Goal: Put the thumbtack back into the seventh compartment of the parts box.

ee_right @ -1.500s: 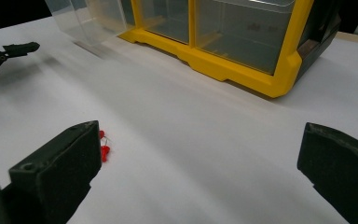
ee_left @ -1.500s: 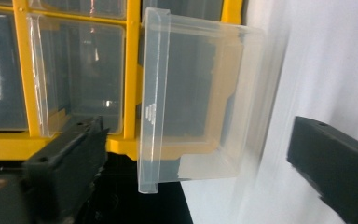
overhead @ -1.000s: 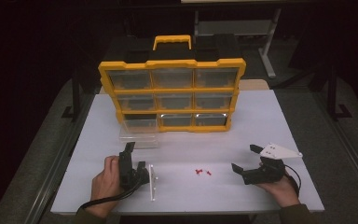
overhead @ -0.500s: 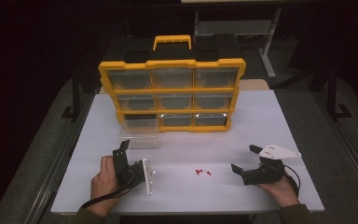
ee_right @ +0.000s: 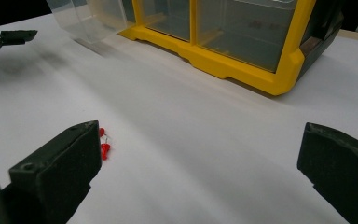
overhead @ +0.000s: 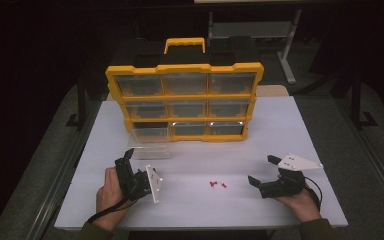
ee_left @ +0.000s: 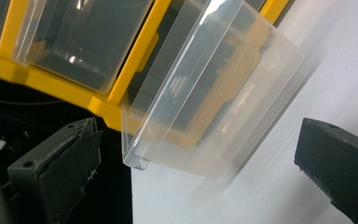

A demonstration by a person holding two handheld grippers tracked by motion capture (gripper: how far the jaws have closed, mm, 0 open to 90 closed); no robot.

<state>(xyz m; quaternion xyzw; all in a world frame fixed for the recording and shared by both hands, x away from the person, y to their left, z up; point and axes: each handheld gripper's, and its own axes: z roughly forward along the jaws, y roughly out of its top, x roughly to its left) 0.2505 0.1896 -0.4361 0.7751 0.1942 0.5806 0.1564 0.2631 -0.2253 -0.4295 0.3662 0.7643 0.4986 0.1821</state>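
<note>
The right gripper point(overhead: 265, 177) is held low over the white table point(overhead: 290, 130) at the near right, its jaws spread wide and nothing between them. In the right gripper view its jaws are seen aimed toward the middle of the table, where a few small red pins point(ee_right: 103, 142) lie just beside the left-hand jaw; in the high view the red pins point(overhead: 217, 184) rest near the table's front edge, to the left of that gripper and nearer to it than to the left gripper point(overhead: 128, 169). The little cluster is strung roughly left to right; which way any single pin points is too small to be told. The left gripper is likewise released, and is turned toward a clear plastic drawer point(overhead: 150, 140) drawn out and set on the table in front of the lower left bay of the yellow organizer point(overhead: 185, 70). A leftward reach by the right gripper is judged the likely next move.
</note>
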